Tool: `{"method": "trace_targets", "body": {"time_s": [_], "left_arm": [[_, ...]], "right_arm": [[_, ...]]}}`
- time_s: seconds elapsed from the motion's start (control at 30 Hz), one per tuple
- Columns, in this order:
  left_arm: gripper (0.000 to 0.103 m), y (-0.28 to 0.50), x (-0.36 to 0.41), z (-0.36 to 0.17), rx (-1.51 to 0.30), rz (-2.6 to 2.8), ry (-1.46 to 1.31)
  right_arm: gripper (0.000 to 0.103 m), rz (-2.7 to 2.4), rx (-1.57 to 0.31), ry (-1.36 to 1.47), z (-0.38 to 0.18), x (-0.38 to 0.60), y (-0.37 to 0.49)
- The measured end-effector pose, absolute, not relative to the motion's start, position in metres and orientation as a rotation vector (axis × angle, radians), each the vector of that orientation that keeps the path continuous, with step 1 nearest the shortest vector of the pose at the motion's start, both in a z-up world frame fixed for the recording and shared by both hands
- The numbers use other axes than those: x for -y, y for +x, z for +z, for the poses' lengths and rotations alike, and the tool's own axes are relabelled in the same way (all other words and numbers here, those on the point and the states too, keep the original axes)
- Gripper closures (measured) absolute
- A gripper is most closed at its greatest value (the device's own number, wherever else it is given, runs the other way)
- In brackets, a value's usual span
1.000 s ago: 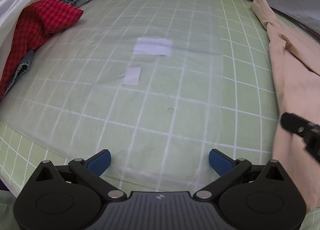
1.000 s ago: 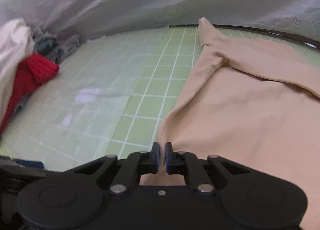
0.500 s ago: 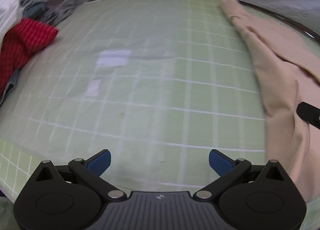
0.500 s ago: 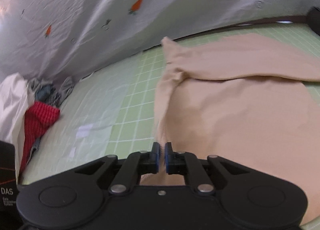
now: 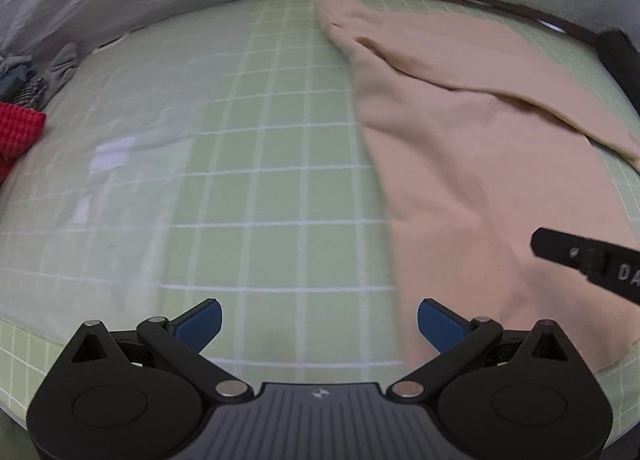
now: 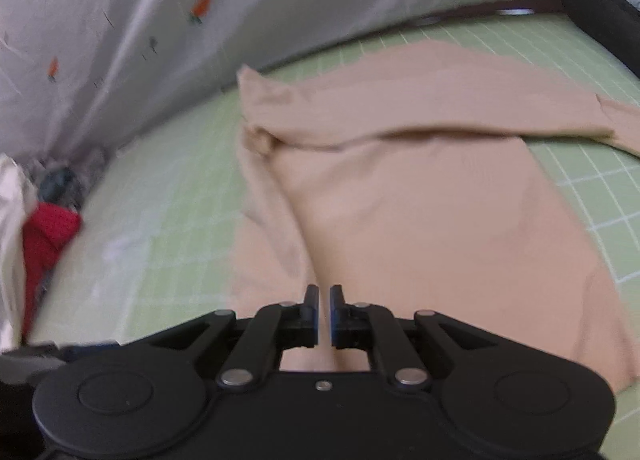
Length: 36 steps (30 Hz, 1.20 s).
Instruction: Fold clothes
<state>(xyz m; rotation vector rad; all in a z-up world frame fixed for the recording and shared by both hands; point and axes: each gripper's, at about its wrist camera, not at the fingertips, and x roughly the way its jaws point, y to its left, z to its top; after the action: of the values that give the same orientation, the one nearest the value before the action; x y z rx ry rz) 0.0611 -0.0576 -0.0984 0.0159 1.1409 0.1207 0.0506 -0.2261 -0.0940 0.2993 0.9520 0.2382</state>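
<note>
Judging by its drape, beige top (image 6: pixel 420 220) on bench (image 5: pixel 260 200) is light, limp, stretchy — pinch hem/shoulder; left gripper (image 5: pixel 319 324) jaws wide open w/ nothing between, right gripper (image 6: pixel 324 310) closed, empty.

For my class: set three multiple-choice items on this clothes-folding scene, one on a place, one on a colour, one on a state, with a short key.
1. In the left wrist view, the beige garment lies
A. right of the open mat
B. on the clothes pile
C. off the mat

2. The mat is
A. blue
B. green with white grid lines
C. plain white

3. The left gripper has jaws
A. shut
B. clamped on cloth
C. wide open

Key: 1 A, bare mat shows to its left; 2 B, a pale grid crosses the green; 3 C, its blue pads stand far apart with only mat between them.
</note>
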Motion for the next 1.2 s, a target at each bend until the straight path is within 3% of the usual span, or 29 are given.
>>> {"method": "trace_targets", "body": {"time_s": [0.33,0.4,0.77,1.2], "left_arm": [[0.000,0.063,0.095,-0.113,-1.210,0.158,0.051],[0.000,0.066,0.099,-0.113,-1.213,0.165,0.061],[0.000,0.092,0.075,-0.095,-1.164,0.243,-0.045],[0.000,0.168,0.059,-0.108,-1.160,0.287,-0.018]], "right_arm": [[0.089,0.203,-1.011,0.294,-0.108,0.276,0.060],[0.080,0.188,-1.002,0.293,-0.106,0.285,0.065],[0.055,0.049,-0.938,0.327,-0.097,0.340,0.105],[0.044,-0.225,-0.846,0.374,-0.105,0.431,0.180]]}}
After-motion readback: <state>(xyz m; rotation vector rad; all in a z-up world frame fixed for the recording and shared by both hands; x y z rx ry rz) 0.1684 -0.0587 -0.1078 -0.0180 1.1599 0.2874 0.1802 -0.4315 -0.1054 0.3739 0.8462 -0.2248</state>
